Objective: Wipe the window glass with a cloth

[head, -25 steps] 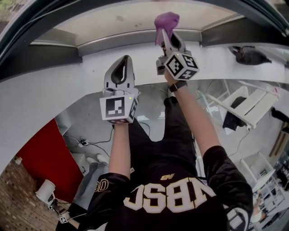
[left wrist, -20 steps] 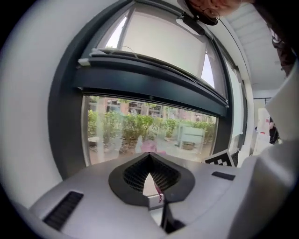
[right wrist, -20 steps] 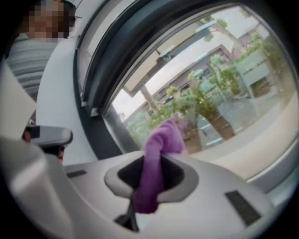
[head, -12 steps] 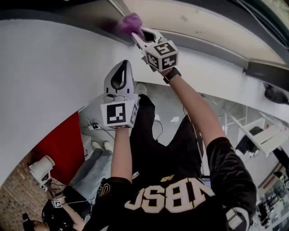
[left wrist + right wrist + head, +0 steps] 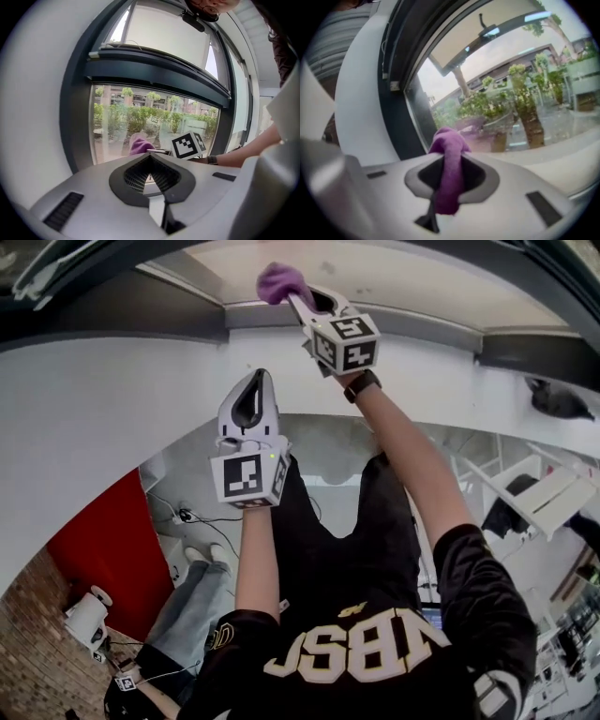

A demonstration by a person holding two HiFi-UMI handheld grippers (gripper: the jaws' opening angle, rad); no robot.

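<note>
A purple cloth (image 5: 279,281) is bunched at the tip of my right gripper (image 5: 298,304), which is shut on it and holds it against the window glass (image 5: 403,277) near the pane's left edge. In the right gripper view the cloth (image 5: 449,159) runs down between the jaws of the right gripper (image 5: 449,157), with the glass (image 5: 520,103) just ahead. My left gripper (image 5: 258,379) is shut and empty, held back from the window below the right one. From the left gripper (image 5: 151,157) view I see the cloth (image 5: 139,144) and the right gripper's marker cube (image 5: 187,144) at the glass (image 5: 140,117).
A dark window frame (image 5: 141,306) borders the glass, with white wall (image 5: 103,427) beneath it. A dark bar and rolled blind (image 5: 154,70) cross the window higher up. A white rack (image 5: 525,493) stands at the right; another person's legs (image 5: 192,615) show at lower left.
My right gripper has carried the cloth leftward along the glass toward the dark frame. The left gripper has stayed about where it was, still shut.
</note>
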